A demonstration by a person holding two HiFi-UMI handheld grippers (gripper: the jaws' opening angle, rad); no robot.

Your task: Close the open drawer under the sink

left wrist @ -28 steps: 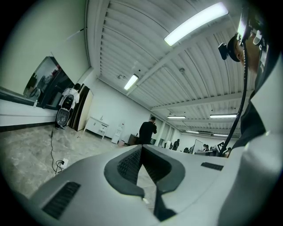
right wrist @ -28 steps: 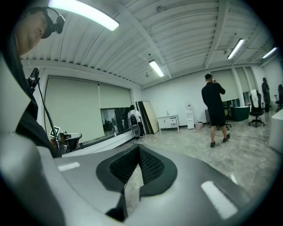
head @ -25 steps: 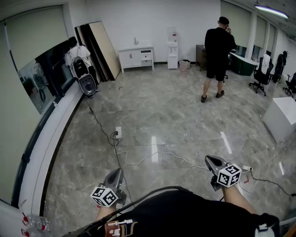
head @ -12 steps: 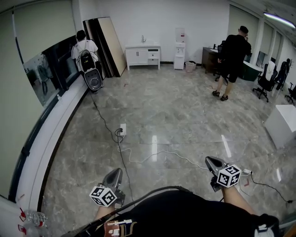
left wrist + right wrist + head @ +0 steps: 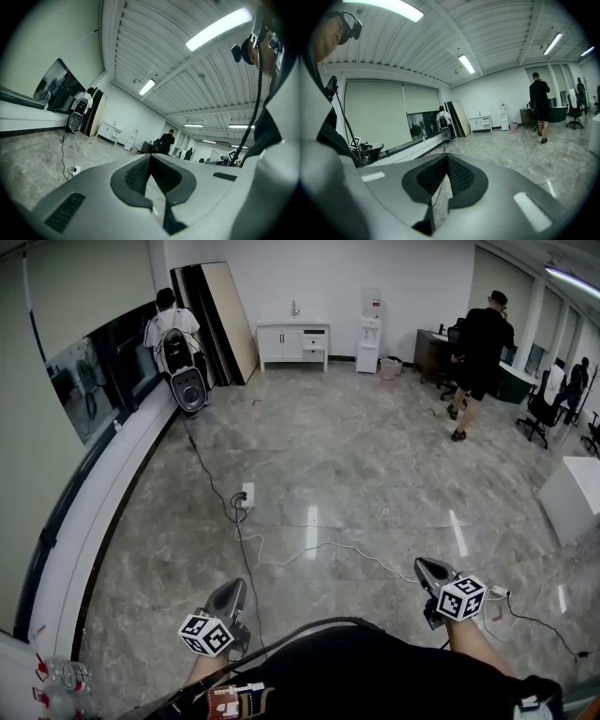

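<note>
In the head view, the left gripper is at the bottom left of the frame and the right gripper is at the bottom right, both held low in front of the person's dark shirt. In each gripper view the two dark pads meet at their tips, so the left gripper and the right gripper are both closed with nothing between the jaws. The white cabinet with the tap on top stands against the far wall, at the upper middle of the frame, well apart from both grippers. Its drawer is on the right half, but it is too small to tell how far it is pulled out. A water dispenser stands just right of the cabinet. A person in black stands at the upper right, and a person with a backpack at the upper left, beside tall boards that lean on the wall. A white cable lies across the grey floor.
</note>
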